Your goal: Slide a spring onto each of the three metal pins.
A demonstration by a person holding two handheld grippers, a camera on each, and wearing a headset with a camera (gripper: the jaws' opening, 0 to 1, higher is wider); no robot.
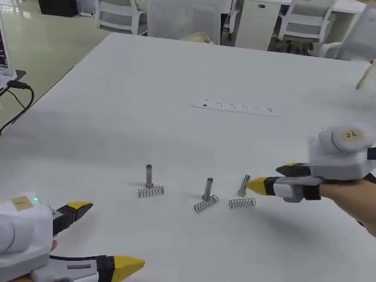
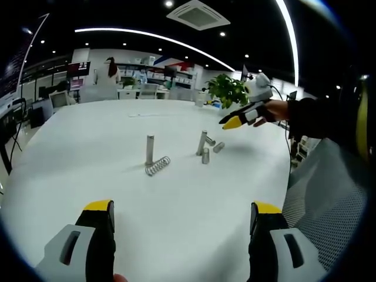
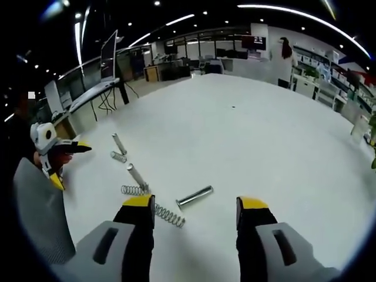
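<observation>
While the white table (image 1: 117,106) stretches away from the viewer, the left gripper (image 1: 103,238) sits at the near left corner of the head view. Its two yellow-tipped jaws are spread wide with nothing between them, and it is well apart from the parts. In its own view the same wide gap shows, with bare tabletop between the tips. Further right, three short metal pins stand in a row, each with a small coil spring lying on the table at its foot. The left pin (image 1: 148,175) is upright with the left spring (image 1: 151,191) just in front of it. The middle pin (image 1: 208,188) tilts slightly above the middle spring (image 1: 205,203) (a white power strip (image 1: 235,107) lies flat farther back on the table). The right pin (image 1: 244,185) leans more, with the right spring (image 1: 242,202) beside its base. No spring is on a pin. At the right, the right gripper (image 1: 271,178) reaches in, one yellow tip just beside the right pin; contact cannot be judged. Its own view shows the jaws parted and holding nothing, with that pin just ahead of the gap.
</observation>
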